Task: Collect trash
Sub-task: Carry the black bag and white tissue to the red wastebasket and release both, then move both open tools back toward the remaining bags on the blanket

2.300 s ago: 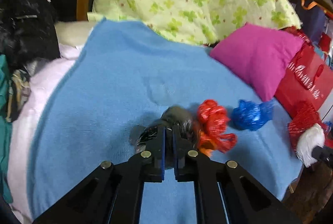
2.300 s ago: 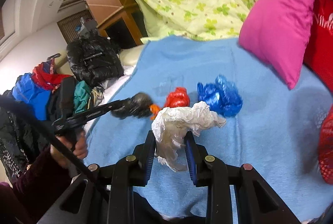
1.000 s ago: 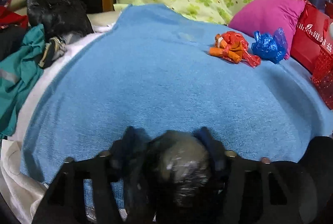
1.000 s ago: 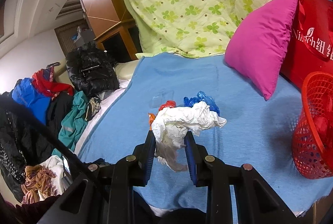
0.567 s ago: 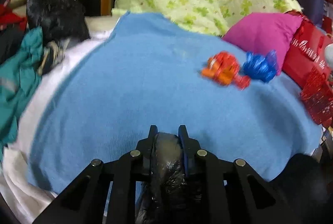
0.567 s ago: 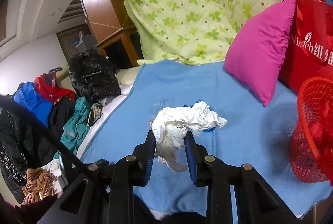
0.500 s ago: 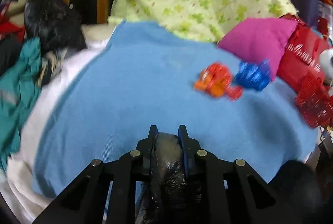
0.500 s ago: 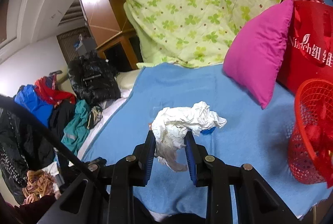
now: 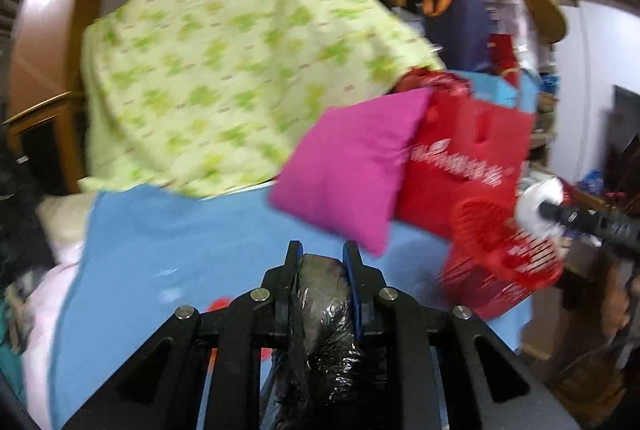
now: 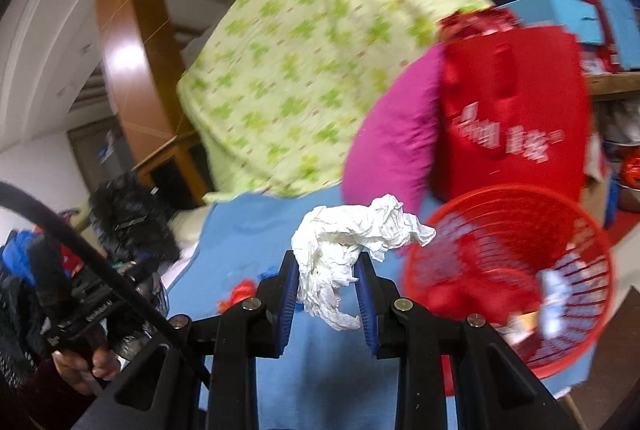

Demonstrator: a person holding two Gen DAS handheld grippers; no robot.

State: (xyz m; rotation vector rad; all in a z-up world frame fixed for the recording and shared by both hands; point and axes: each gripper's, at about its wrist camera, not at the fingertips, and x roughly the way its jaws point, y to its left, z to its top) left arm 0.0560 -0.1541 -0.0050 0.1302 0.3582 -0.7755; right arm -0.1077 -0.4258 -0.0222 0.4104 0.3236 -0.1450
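A blue blanket (image 9: 168, 230) covers the bed, and behind it, at about 12 o'clock, a pale green quilt with leaf print (image 9: 224, 78) is heaped against a wooden frame. A magenta pillow (image 9: 352, 166) leans on a red shopping bag (image 9: 464, 166) at about 2 o'clock. The room around is crowded – dark clothes at 9 o'clock, shelves and boxes behind the bag.

The left gripper (image 9: 320, 262) is clamped on a crumpled black plastic bag (image 9: 324, 330), which fills the gap between its blue pads and hangs down behind them. The right gripper (image 10: 327, 280) grips a wad of white paper (image 10: 348, 246); the paper stands out above the pads.

Only the right wrist view looks into the red mesh basket (image 10: 560, 230) at 3 o'clock: it holds red pieces and something white, perhaps a wrapper, the blur hides it. The same view shows a hand (image 10: 92, 366) on the other tool at 8 o'clock. The left wrist view shows the basket from the side, with the white wad just above its rim.

Orange-red scraps (image 10: 240, 292) lie on the blanket, mostly hidden behind the gripper fingers in both views
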